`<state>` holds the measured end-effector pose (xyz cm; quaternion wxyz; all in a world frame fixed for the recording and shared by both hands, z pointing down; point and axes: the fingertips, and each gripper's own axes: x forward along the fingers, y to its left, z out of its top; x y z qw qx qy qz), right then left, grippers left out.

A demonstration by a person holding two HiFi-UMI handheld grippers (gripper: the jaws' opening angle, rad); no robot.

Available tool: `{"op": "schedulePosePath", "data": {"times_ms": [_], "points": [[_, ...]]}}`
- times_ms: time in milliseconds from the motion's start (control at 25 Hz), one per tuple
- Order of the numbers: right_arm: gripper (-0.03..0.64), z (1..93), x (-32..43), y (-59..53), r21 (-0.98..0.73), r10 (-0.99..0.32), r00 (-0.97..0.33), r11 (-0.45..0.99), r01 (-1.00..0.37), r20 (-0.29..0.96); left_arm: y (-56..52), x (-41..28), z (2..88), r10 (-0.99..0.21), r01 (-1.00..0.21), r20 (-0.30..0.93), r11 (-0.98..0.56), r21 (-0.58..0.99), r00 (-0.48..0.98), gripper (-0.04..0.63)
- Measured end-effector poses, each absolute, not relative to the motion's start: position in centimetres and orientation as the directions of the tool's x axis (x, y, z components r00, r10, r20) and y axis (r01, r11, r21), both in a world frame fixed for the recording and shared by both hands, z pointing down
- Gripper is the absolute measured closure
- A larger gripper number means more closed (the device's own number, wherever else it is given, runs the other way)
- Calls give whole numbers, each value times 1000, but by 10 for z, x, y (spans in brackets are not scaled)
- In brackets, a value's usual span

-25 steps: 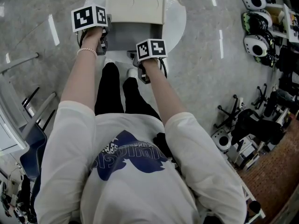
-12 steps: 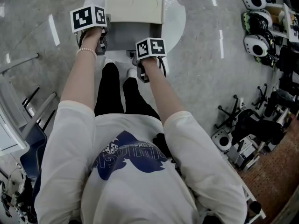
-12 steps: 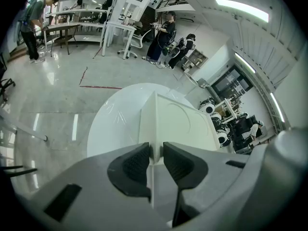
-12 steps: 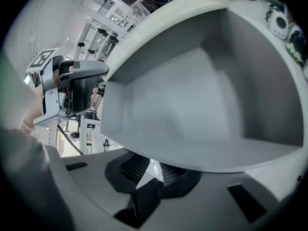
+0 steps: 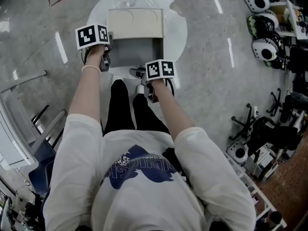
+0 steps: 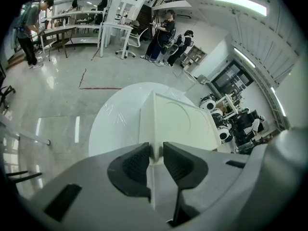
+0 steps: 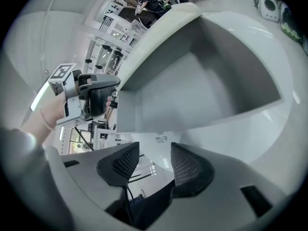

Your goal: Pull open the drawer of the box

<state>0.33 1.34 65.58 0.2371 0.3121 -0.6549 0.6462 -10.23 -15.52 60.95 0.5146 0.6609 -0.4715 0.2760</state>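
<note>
This looks like a robotics lab in a big open hall. The grey floor (image 5: 211,57) is polished and shiny, with a red tape line (image 6: 98,87) on it. Strip lights (image 6: 238,4) run along the white ceiling. At the far side, people (image 6: 163,30) stand by long white tables (image 6: 115,27) and office chairs (image 6: 136,36). On a shelf (image 5: 288,18) at the side sit round white and black devices (image 5: 262,28), with wheeled stands (image 5: 248,124) parked near.

Both arms reach forward and down. The left hand-held gripper (image 6: 155,150) clamps the box (image 6: 173,121) wall. The right hand-held gripper (image 7: 155,149) has just been opening its jaws, with nothing between them.
</note>
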Motion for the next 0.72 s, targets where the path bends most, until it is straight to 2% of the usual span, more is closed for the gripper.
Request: {"op": "schedulePosePath", "data": {"times_ms": [160,320,520,720], "points": [[416,631,33,23,-712,-130,-705,-8,-702,697,-157,-101,611,-344,-917,855,-55,395,389,497],[416,580,83,16,-734,-279,-704,-1,-680,653,-149,-101,601,-352,-921,853,-83,382,385,495],[423,478,147,-25,-722,-563,-626,73,-688,539,-137,-113,530,-540,-928,765,-98,359,352,495],[456,368,175,-59,-565,-757,-531,264,-781,380,-110,-118,429,-745,-945,596,-144,294,299,496]]}}
